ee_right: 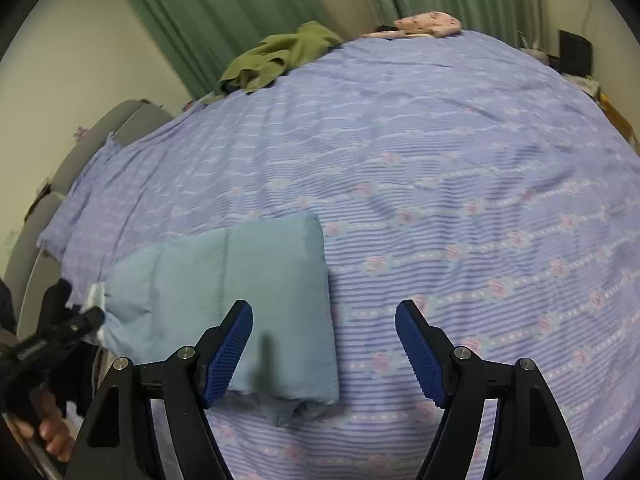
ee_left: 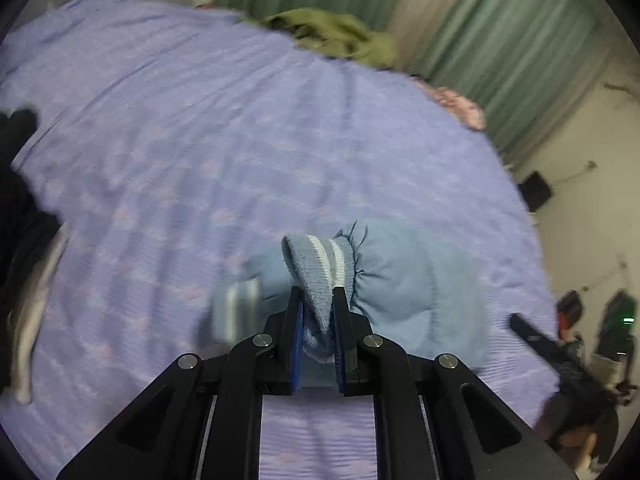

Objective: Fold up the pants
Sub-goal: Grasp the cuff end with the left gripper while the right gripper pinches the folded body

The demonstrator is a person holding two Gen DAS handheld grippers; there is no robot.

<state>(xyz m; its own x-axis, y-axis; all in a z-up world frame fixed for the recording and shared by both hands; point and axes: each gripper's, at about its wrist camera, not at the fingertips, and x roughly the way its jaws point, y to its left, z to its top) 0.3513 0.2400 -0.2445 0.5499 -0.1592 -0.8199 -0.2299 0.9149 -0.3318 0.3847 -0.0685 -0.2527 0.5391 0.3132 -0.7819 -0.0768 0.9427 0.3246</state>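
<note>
Pants fold, cuff end in carry, over lilac bedspread (ee_right: 400,128)

Light blue pants (ee_right: 248,292) lying part-folded on near left of bed; striped knit cuff (ee_left: 320,268) pinched between shut jaws of left gripper (ee_left: 317,300); right gripper (ee_right: 324,344) spread wide, clasping nothing, above the folded edge. Advised: carry cuff low across, align with far edge, pin body with right, release only once flat

This is a bedroom in a home: a bed (ee_right: 400,128) with a lilac flowered sheet, green curtains (ee_right: 224,12), and loose clothes (ee_right: 276,60) at its far edge.
</note>
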